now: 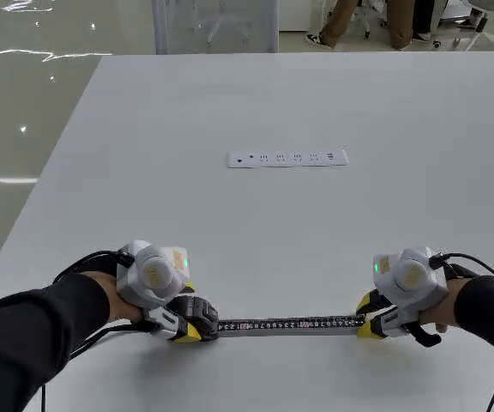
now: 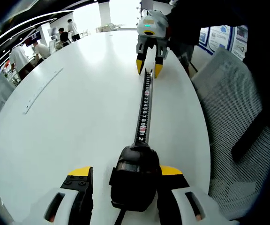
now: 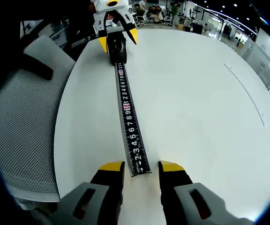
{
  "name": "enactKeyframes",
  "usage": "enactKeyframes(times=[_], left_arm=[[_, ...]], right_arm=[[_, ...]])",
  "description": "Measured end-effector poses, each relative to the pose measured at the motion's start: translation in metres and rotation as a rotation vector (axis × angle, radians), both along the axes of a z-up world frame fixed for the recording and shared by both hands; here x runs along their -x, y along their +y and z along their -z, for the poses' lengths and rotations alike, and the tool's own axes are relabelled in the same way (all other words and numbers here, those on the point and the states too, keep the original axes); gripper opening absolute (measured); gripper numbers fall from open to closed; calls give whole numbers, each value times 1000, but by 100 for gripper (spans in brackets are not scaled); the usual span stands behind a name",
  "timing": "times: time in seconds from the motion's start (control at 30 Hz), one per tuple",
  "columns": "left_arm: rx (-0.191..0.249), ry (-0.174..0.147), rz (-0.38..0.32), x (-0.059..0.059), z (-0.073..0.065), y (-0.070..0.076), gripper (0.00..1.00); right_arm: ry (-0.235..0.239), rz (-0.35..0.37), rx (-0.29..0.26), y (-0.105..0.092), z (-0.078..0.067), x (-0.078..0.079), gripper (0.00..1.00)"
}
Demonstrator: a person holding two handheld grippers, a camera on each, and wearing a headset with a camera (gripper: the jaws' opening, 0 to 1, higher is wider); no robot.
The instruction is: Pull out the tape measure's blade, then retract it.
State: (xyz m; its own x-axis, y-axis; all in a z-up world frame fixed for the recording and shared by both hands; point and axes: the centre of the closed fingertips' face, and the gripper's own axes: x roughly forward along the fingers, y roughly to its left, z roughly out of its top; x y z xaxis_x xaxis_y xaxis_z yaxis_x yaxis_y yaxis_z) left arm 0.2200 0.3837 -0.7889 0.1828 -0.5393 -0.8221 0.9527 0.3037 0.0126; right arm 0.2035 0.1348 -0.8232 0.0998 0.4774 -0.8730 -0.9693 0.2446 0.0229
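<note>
A black tape measure case (image 1: pixel 197 316) lies near the table's front edge. Its blade (image 1: pixel 290 324) is drawn out flat along the table toward the right. In the left gripper view the case (image 2: pixel 136 178) sits between the yellow-tipped jaws of my left gripper (image 2: pixel 125 172), which is open: the right jaw is against the case and a gap shows on the left. My right gripper (image 3: pixel 142 166) is open, and the blade's end hook (image 3: pixel 140 171) lies between its fingertips with table showing on both sides. In the head view the left gripper (image 1: pixel 183 328) and right gripper (image 1: pixel 367 324) rest at the blade's two ends.
A white power strip (image 1: pixel 288 158) lies at the middle of the white table (image 1: pixel 316 232). A grey mesh chair (image 2: pixel 238 117) stands at the near edge. People stand beyond the far edge (image 1: pixel 367 21).
</note>
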Motion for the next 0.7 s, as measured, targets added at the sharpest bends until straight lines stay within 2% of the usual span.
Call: enactKeyframes(times=[0.07, 0.1, 0.17, 0.23, 0.27, 0.3, 0.33, 0.4, 0.43, 0.5, 0.53, 0.57, 0.6, 0.63, 0.67, 0.7], left_arm=[[42, 7, -103, -8, -6, 9, 59], [70, 6, -166, -12, -10, 14, 64], [133, 4, -250, -18, -17, 20, 81], [177, 9, -321, -20, -21, 30, 94], [199, 12, -347, -20, -24, 34, 96], [221, -3, -382, -22, -27, 40, 99], [225, -11, -397, -22, -28, 46, 100], [245, -22, -460, -21, -32, 60, 100], [268, -16, -489, -17, -34, 65, 100], [282, -35, -496, -13, -34, 73, 100], [285, -56, -504, -10, -36, 79, 100], [307, -93, -502, -10, -41, 80, 100], [344, -111, -504, -8, -46, 80, 100], [369, -100, -529, -2, -48, 82, 100], [362, -99, -533, 2, -47, 86, 100], [350, -117, -536, 7, -45, 90, 100]], right_arm=[[-6, 18, -21, 4, -4, 1, 34], [-31, 37, -34, 5, -7, -1, 35], [-42, 79, -65, 7, -12, -2, 38], [-70, 131, -90, 4, -18, -3, 42], [-90, 151, -93, 1, -19, -5, 44], [-137, 196, -96, -5, -21, -12, 51], [-149, 221, -109, -7, -23, -12, 56], [-143, 284, -140, -14, -26, -10, 64], [-158, 305, -149, -20, -28, -9, 65], [-183, 329, -166, -26, -33, -8, 66], [-189, 357, -189, -28, -39, -5, 67], [-191, 378, -206, -30, -42, -4, 68], [-197, 393, -222, -32, -45, -2, 69], [-207, 394, -227, -36, -48, 1, 70], [-213, 396, -228, -38, -51, 4, 72], [-231, 413, -241, -42, -57, 7, 74]])
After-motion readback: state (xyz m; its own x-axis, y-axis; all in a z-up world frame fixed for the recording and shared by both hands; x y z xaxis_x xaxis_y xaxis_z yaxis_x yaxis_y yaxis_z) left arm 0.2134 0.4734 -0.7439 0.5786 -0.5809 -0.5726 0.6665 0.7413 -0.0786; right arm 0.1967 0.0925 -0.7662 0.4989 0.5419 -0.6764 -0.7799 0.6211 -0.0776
